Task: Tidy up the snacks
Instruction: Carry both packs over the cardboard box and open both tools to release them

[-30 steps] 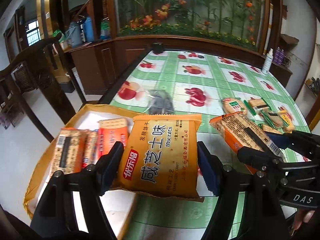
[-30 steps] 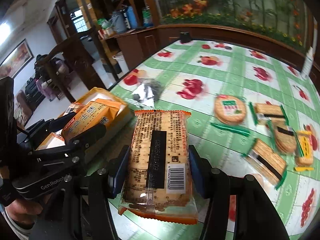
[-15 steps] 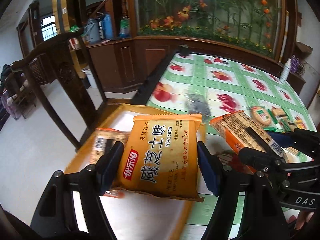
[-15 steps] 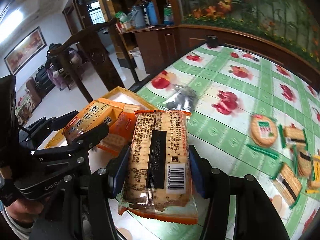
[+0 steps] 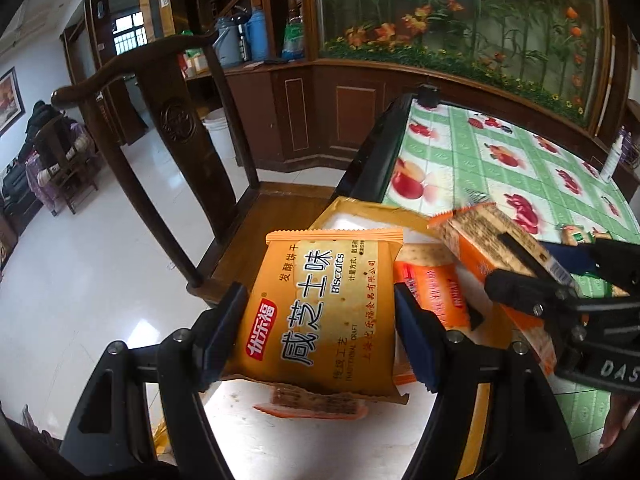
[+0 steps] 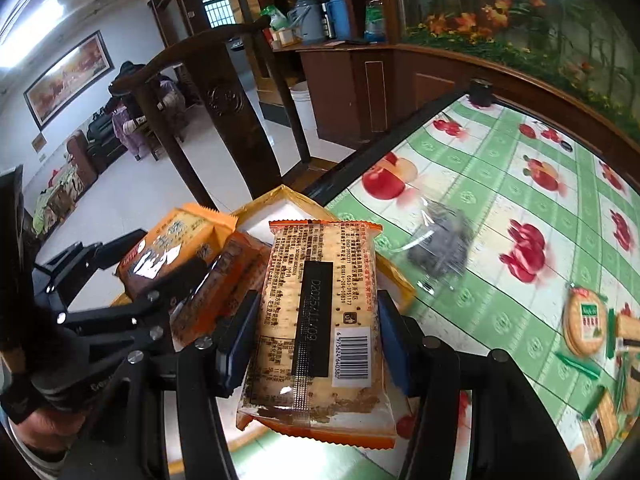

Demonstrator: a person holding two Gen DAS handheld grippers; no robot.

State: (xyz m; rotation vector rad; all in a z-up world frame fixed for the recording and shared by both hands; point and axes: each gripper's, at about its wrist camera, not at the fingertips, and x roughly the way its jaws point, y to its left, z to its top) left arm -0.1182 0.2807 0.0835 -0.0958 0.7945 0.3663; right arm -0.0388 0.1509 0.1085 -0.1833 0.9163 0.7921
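Note:
My left gripper is shut on an orange biscuit packet with Chinese print, held above a yellow-rimmed white box at the table's left edge. My right gripper is shut on a clear-and-orange cracker packet, barcode side up, also over the box. Each gripper shows in the other's view: the right one with its packet and the left one with its packet. Orange packets lie inside the box, seen also in the right wrist view.
The table wears a green checked cloth with fruit prints. A crumpled clear wrapper lies beside the box. Round and square cracker packs lie at the right. A dark wooden chair stands left of the table.
Both grippers have swung left with their packets and now hang over the box at the table edge. The chair and floor fill more of both views.

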